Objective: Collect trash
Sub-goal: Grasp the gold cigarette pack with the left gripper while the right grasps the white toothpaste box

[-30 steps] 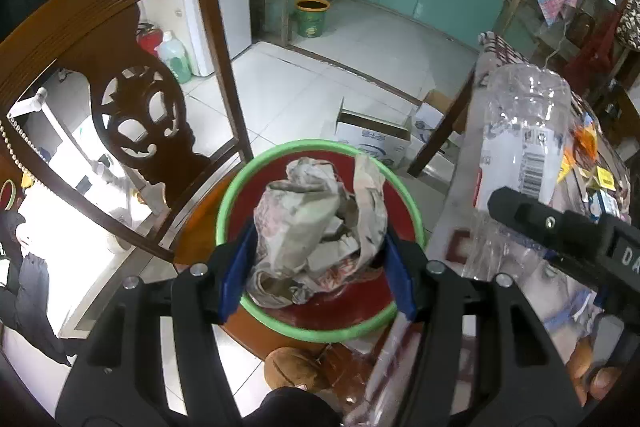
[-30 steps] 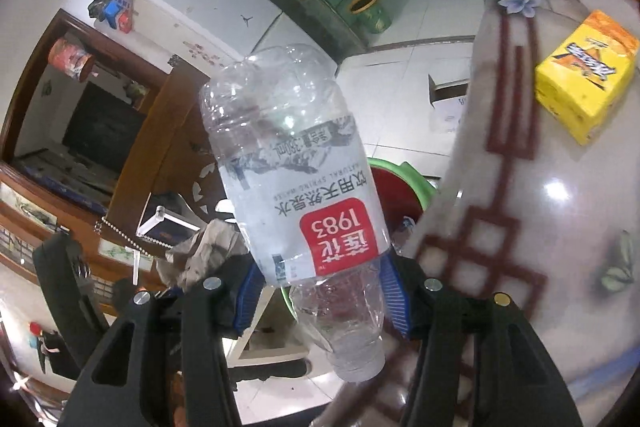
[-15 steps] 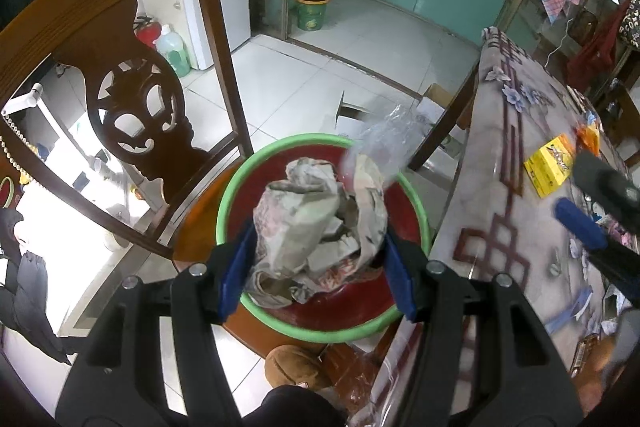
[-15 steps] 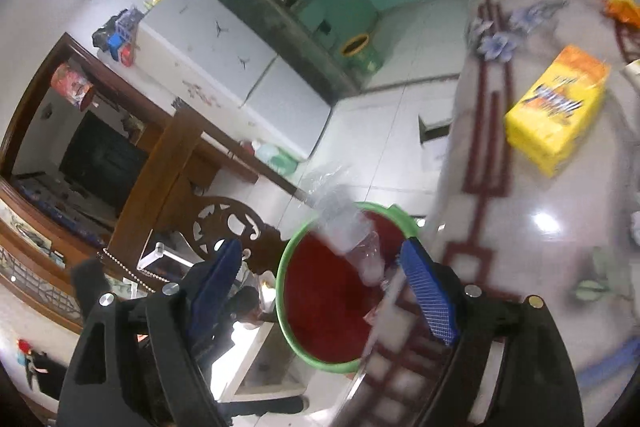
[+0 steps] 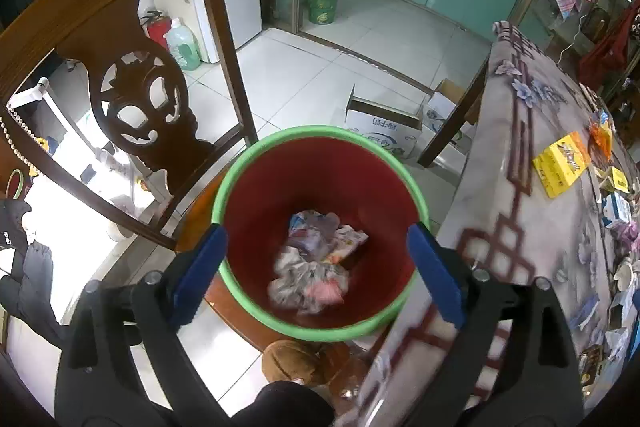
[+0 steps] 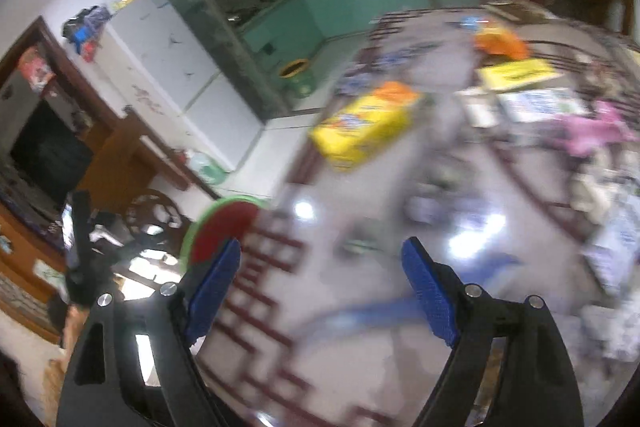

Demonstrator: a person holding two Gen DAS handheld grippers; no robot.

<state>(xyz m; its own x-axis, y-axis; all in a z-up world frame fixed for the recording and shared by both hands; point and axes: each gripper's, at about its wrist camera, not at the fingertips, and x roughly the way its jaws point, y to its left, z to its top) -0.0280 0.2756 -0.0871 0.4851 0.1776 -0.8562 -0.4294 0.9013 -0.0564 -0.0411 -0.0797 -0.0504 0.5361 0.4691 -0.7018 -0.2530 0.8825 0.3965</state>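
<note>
A red bin with a green rim (image 5: pixel 248 171) stands on a chair seat beside the table; it also shows in the right wrist view (image 6: pixel 224 223). Crumpled paper trash (image 5: pixel 308 279) lies at its bottom, blurred. My left gripper (image 5: pixel 320 267) is open and empty right above the bin. My right gripper (image 6: pixel 320 287) is open and empty above the table (image 6: pixel 360 347), in a blurred view. A yellow box (image 6: pixel 364 127) lies on the table ahead of it; it also shows in the left wrist view (image 5: pixel 560 163).
A carved wooden chair back (image 5: pixel 132 99) rises left of the bin. The table edge (image 5: pixel 472 187) runs along the bin's right. Several wrappers and papers (image 6: pixel 540 99) lie scattered on the table. A cardboard box (image 5: pixel 380 131) sits on the floor beyond the bin.
My left gripper opened and the crumpled paper dropped into the bin. My right gripper, which let the plastic bottle fall into the bin, swung right over the table.
</note>
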